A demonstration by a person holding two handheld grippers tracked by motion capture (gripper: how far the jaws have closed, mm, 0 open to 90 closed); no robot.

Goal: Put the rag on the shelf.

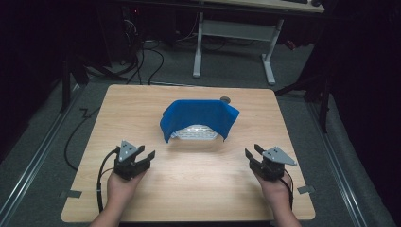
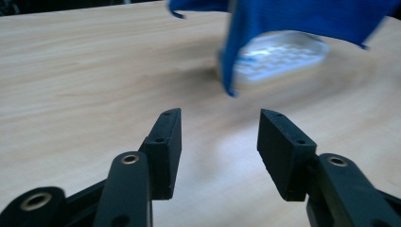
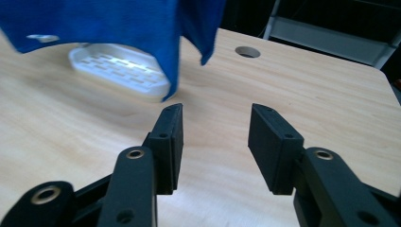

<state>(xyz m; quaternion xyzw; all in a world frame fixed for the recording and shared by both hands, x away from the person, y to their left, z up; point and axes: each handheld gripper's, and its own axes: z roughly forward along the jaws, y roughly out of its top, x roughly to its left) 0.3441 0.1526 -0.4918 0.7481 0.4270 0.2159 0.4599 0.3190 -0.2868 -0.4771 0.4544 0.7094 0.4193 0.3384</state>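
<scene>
Blue cloth point(image 1: 198, 118) lay draped like a tent over a white slotted tray point(image 1: 196, 133) near the middle of the counter point(image 1: 142, 109), its edges hanging down on both sides of the tray and its front lifted enough to show the tray's pale ribs underneath. Just behind the cloth sat a small round hole point(image 1: 225, 100) in the counter top.

My left claw point(image 1: 144, 156) rested on the counter well short of the cloth, off toward its left corner, jaws spread wide and gripping nothing. My right claw point(image 1: 253, 155) sat likewise short of the cloth, off toward its right corner, jaws just as wide and empty. In the left gripper view the cloth's near hanging corner point(image 2: 230, 71) was blurred, so I could not tell for sure whether it touched the counter or hung just clear of it. In the right gripper view the cloth's drooping edge point(image 3: 172, 52) hung in front of the tray point(image 3: 118, 71).

As I judged it, the work on the cloth had hardly begun: neither claw touched the cloth, and it covered the tray untouched. Everything remained to do, namely reaching in, pinching a corner on each side, and lifting or folding the cloth.
</scene>
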